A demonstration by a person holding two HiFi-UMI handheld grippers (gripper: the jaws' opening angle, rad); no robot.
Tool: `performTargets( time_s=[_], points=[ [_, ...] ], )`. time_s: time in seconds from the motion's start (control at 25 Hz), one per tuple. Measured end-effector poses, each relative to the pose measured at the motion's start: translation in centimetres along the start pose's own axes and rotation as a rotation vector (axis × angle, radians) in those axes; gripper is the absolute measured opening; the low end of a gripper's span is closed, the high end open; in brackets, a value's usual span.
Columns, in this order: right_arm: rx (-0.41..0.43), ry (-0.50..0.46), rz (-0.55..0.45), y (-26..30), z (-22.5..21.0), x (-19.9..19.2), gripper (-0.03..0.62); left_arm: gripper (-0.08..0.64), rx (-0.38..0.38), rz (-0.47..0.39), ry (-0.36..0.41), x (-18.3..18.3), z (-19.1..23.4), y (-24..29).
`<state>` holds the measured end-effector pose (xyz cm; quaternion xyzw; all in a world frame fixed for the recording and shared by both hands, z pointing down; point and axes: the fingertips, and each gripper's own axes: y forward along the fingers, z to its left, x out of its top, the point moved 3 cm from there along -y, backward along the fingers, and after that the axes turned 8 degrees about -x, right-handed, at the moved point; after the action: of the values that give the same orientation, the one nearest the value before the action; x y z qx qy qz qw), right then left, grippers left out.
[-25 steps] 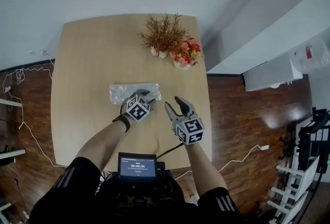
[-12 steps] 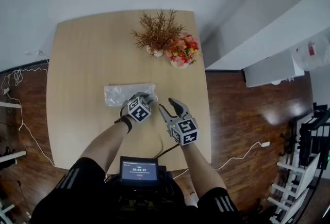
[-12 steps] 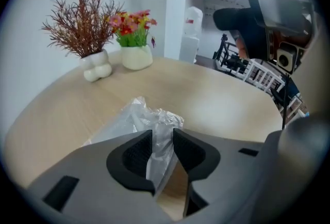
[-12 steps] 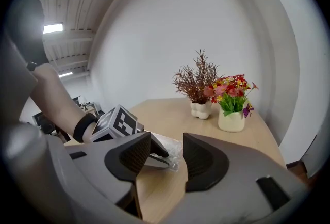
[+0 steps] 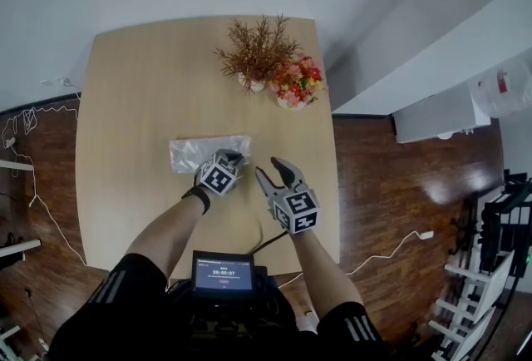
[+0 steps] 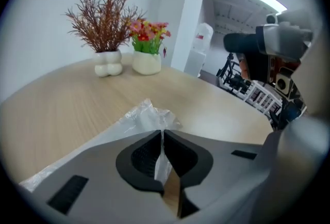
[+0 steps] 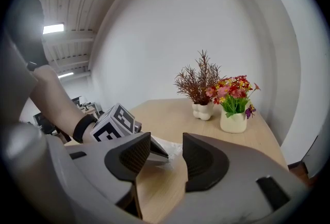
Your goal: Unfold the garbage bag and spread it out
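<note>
Well, in the head view the left hand-held gripper (image 5: pixel 233 157) hides its own tips under its marker cube. It also covers the near right corner of the garbage bag (image 5: pixel 198 153). The bag is thin and see-through, so its folds are hard to count. In the left gripper view the gripper's grey body cuts off the near part of the bag (image 6: pixel 147 114). The bag lies flat and folded on the wooden surface (image 5: pixel 137 85), stretching away to 9 o'clock from the left hand-held gripper (image 6: pixel 161 136). That gripper is clenched on the bag's corner, with a thin strip of plastic pinched between its pads. The right hand-held gripper (image 5: pixel 269 169) sits at 4 o'clock from the left one, just beside it. Its jaws stand wide apart with nothing in them (image 7: pixel 166 141), and the bag's edge (image 7: pixel 172 149) lies a little ahead at 12 o'clock. A second ago the left jaws were apart; they have just been closing onto the bag. The bag itself lies folded as it did before.
</note>
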<state>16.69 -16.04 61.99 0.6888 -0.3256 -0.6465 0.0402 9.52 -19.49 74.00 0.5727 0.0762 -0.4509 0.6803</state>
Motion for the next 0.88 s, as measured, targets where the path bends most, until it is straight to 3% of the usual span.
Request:
performTargets(
  time_s=[0.12,0.28,0.4,0.6,0.72,0.88],
  points=[
    [0.000,-0.003,0.007,0.2,0.2,0.0,0.199,0.000,-0.066,-0.096,-0.062,1.1,-0.9,-1.4],
    [0.012,-0.014,0.013,0.9,0.8,0.1,0.198,0.000,-0.074,-0.246,-0.093,2.0,-0.4,-3.2],
    [0.019,-0.020,0.016,1.5,1.2,0.2,0.198,0.000,-0.136,-0.357,-0.169,2.8,-0.9,-5.2],
    [0.076,-0.002,0.057,2.8,1.9,-0.4,0.198,0.000,-0.194,-0.450,-0.215,2.7,-1.7,-7.7],
    [0.131,-0.101,0.110,3.5,2.8,-1.8,0.198,0.000,-0.216,-0.482,-0.229,2.3,-2.1,-8.7],
    [0.149,-0.353,0.177,4.1,4.3,-2.5,0.199,0.000,-0.238,-0.471,-0.185,2.0,-2.7,-9.4]
  ],
)
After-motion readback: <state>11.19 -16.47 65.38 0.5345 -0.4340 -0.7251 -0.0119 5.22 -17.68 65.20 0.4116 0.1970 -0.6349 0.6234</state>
